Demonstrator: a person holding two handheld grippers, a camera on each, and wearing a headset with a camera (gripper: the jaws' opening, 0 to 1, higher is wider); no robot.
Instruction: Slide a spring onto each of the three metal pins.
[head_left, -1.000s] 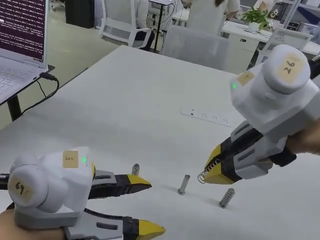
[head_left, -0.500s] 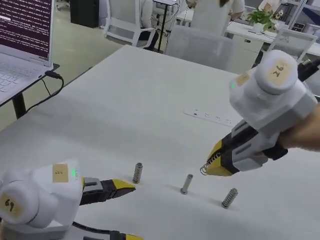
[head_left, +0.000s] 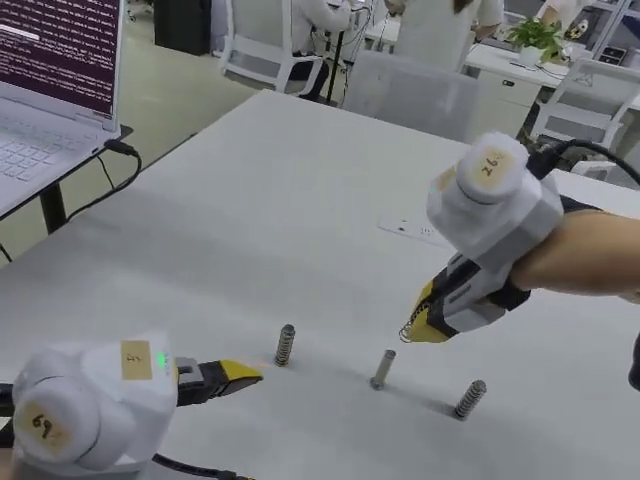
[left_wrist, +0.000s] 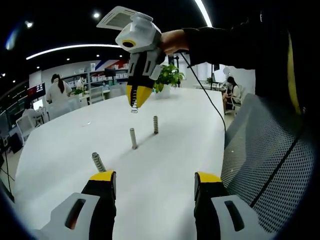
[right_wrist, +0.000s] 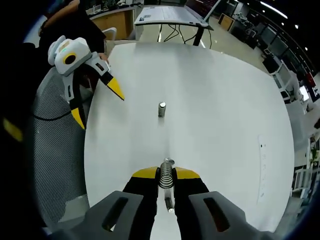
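Note:
Three pins stand in a row on the white table. The left pin and the right pin each wear a spring. The middle pin is bare. My right gripper hovers just above and right of the bare pin, shut on a spring that sticks out past its yellow tips. In the right gripper view that spring sits between the closed jaws, with the bare pin beneath. My left gripper is open and holds nothing, low at the near left, short of the left pin.
An open laptop sits on a side desk at the left, its cable hanging down. A white power strip lies on the table beyond the pins. Chairs and people stand past the far edge.
The right gripper with its spring has risen a little and drawn closer over the bare middle pin. The left gripper has pulled back from the left pin. The head camera shifted.

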